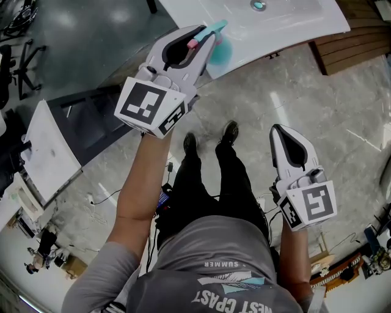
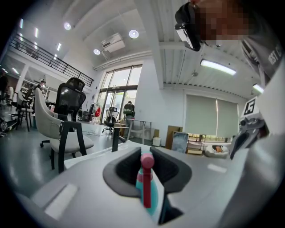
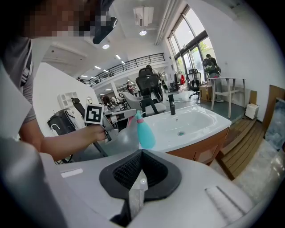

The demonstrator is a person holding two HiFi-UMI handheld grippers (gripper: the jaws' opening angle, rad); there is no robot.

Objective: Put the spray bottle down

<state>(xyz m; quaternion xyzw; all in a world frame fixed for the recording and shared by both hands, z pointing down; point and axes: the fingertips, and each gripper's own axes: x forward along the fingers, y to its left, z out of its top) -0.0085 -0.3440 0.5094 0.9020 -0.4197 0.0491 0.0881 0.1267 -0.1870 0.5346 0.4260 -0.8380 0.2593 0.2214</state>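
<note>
A teal spray bottle [image 1: 219,52] with a pink trigger hangs by its head from my left gripper [image 1: 204,35], which is shut on it. The bottle is in the air at the front edge of the white sink counter [image 1: 293,24]. In the left gripper view the pink trigger and teal body [image 2: 149,192] sit between the dark pads. The right gripper view shows the bottle [image 3: 145,133] held beside the basin [image 3: 200,127], above its rim. My right gripper [image 1: 278,131] hangs lower at the right, shut with nothing in it [image 3: 141,171].
A black tap [image 3: 172,107] stands behind the basin, which has a drain [image 1: 258,5] in its middle. Wooden decking [image 1: 354,43] lies right of the counter. A white board [image 1: 49,153] stands at the left, with office chairs [image 2: 67,120] further off. The person's shoes [image 1: 211,137] are on the stone floor.
</note>
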